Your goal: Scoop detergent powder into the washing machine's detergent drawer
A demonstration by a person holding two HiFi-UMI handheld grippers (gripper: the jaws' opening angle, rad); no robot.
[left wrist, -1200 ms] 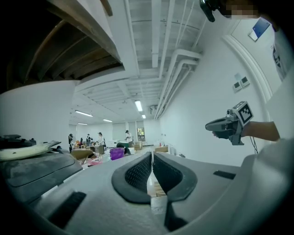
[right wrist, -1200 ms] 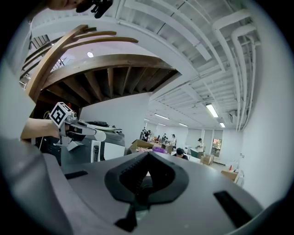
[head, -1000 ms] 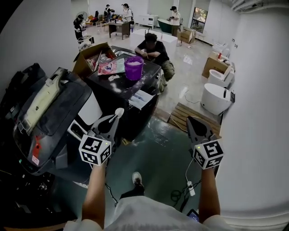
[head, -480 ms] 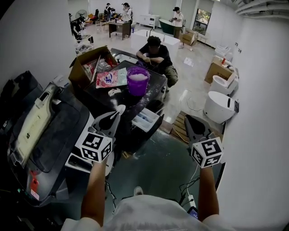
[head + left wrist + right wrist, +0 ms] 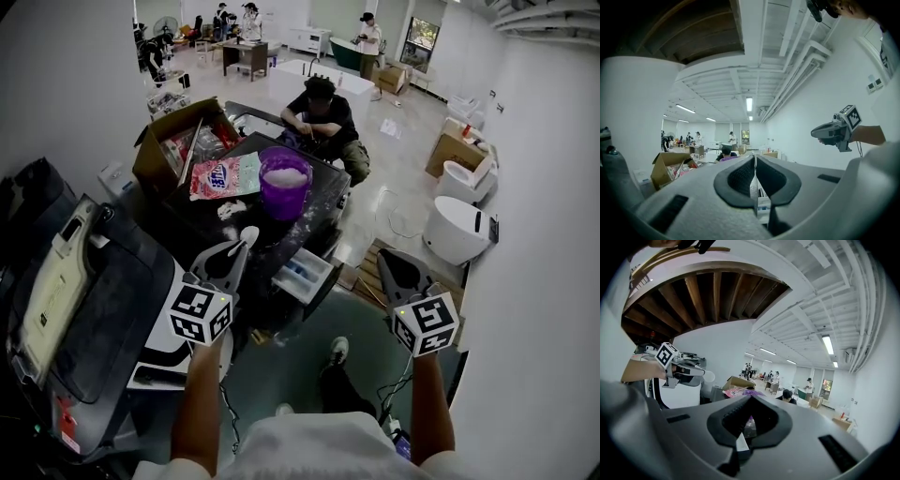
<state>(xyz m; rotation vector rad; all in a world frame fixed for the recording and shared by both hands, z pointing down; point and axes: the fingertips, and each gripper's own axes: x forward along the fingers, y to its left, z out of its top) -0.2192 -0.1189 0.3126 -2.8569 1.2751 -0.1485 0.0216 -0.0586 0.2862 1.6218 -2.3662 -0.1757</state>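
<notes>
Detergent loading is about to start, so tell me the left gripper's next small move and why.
Probably carry the left gripper forward and dip its white plastic scoop into the purple plastic bucket. Its jaws are shut on the scoop's handle. The scoop hangs short of the bucket's white powder, and the white detergent drawer already stands open.

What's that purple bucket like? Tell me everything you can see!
The purple bucket is round and looks like slightly see-through plastic. It is open on top, with no lid. It stands upright on the dark top and holds white powder up near its rim. A pink detergent bag lies flat just left of it; whether they touch is unclear.
</notes>
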